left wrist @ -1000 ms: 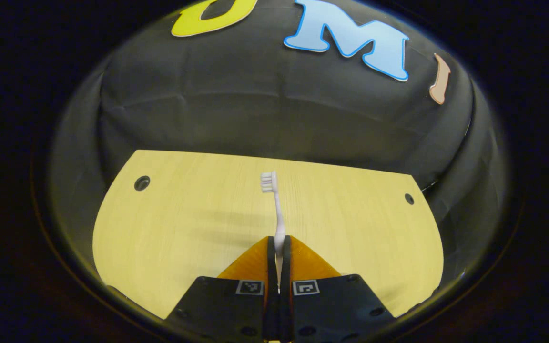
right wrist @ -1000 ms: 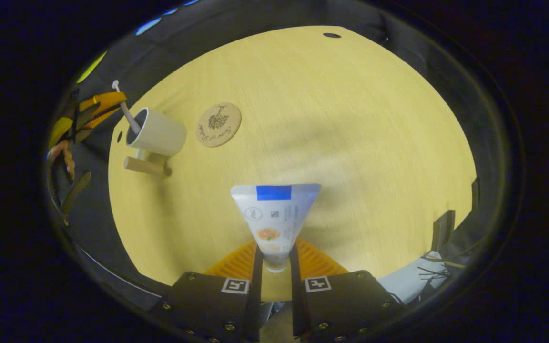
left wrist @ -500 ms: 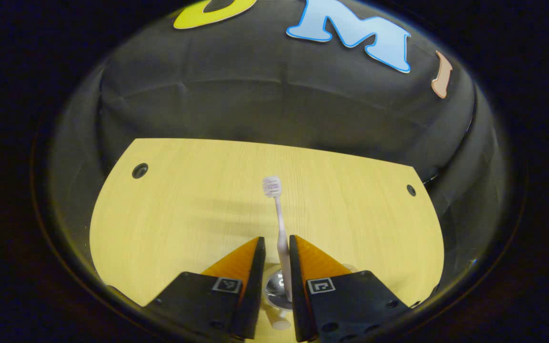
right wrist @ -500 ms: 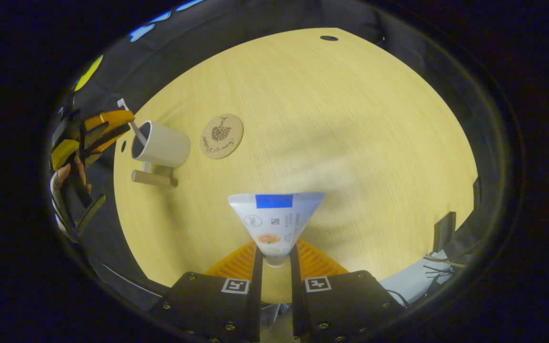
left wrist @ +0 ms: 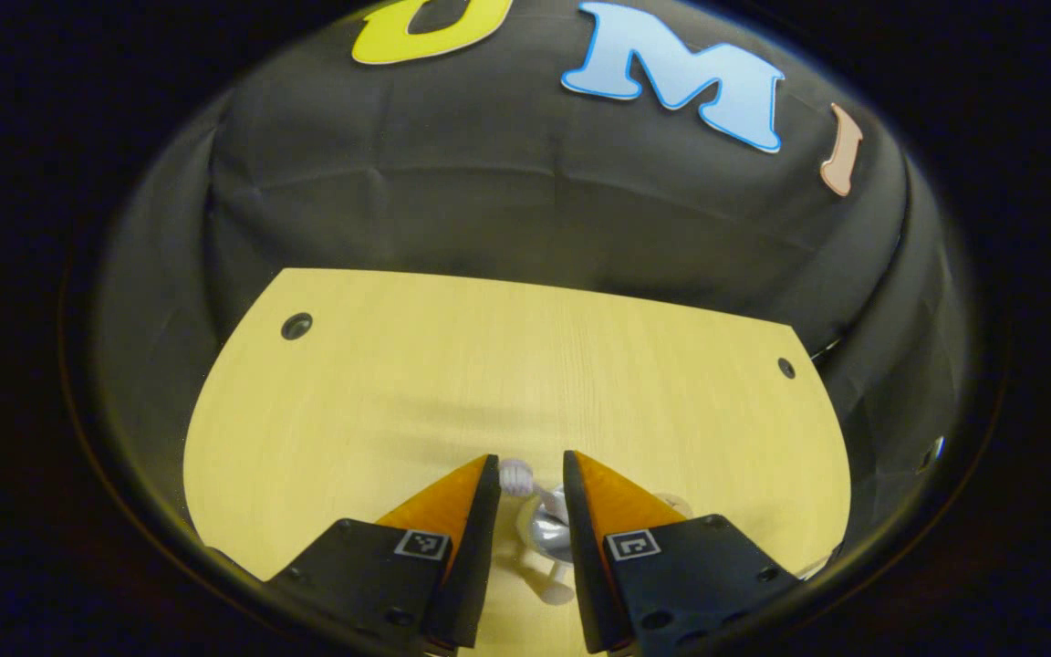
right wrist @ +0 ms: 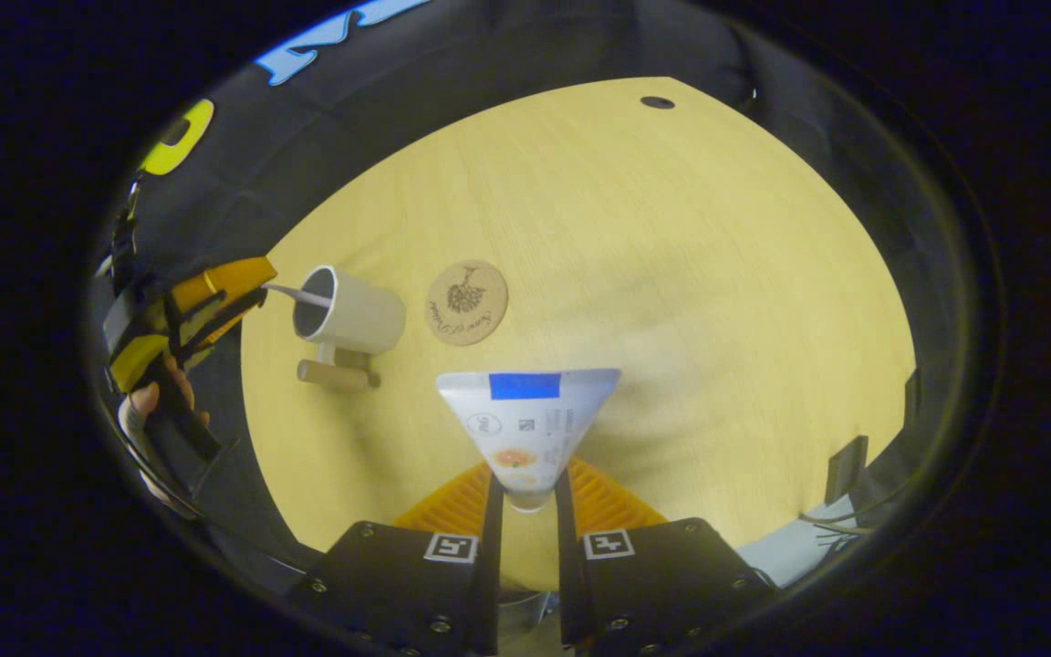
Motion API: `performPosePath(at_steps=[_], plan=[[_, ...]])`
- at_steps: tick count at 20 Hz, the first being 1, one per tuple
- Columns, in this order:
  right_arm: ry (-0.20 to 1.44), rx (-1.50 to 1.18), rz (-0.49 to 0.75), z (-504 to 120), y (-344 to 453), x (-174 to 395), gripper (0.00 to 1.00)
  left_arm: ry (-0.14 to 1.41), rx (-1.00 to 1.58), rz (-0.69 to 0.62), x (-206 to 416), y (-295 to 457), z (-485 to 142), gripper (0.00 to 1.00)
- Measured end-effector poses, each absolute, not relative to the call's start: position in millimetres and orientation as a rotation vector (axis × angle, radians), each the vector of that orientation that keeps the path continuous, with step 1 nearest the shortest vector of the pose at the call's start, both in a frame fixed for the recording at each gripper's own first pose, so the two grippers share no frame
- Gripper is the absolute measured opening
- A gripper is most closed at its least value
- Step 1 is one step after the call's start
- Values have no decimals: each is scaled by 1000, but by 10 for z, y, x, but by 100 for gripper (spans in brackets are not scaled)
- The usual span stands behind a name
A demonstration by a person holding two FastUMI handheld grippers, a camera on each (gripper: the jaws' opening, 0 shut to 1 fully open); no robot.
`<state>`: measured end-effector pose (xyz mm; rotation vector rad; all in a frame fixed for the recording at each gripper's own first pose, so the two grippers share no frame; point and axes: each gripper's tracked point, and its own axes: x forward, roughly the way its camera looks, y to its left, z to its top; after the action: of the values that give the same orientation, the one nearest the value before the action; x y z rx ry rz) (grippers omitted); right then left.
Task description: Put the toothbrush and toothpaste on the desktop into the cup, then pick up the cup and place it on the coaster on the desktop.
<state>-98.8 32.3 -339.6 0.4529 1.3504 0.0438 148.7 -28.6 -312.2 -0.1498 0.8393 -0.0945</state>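
Observation:
In the left gripper view my left gripper [left wrist: 530,458] stands open just above the white cup [left wrist: 551,537]. The toothbrush [left wrist: 516,476] leans inside the cup, its bristle head poking up between the fingers, untouched. The right gripper view shows the cup [right wrist: 352,315] at the table's left, the toothbrush [right wrist: 293,294] slanting out toward the left gripper [right wrist: 247,285]. The round cork coaster [right wrist: 466,302] lies just right of the cup. My right gripper [right wrist: 527,484] is shut on the toothpaste tube [right wrist: 525,420], held above the table's near side.
A wooden handle [right wrist: 332,374] juts from the cup toward the near side. A hand [right wrist: 147,401] holds the left gripper beyond the table's left edge. The yellow table [right wrist: 671,274] has a hole [right wrist: 658,102] at its far corner. A black block [right wrist: 845,465] and cables sit at the right edge.
My left gripper opened and let go of the toothbrush, which dropped into the cup. It has drawn back a little. My right gripper drifted slightly with the toothpaste.

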Motion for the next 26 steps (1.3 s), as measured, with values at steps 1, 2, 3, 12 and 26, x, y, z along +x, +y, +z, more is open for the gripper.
performPosePath(at_steps=[1,2,3,12,26], plan=[[1336,452,54,-3347,352,-922,28,836,-138,-100,1440,-225,-3082,48],[1322,450,66,-3297,387,-839,28,832,-130,-101,1403,-171,-3039,47],[1308,449,79,-3251,431,-771,27,823,-132,-101,1355,-109,-2979,48],[1211,507,171,-2915,817,-71,27,808,-163,-2,706,774,-2819,50],[1142,518,274,-2724,1572,827,27,880,-213,130,-323,1657,-3037,48]])
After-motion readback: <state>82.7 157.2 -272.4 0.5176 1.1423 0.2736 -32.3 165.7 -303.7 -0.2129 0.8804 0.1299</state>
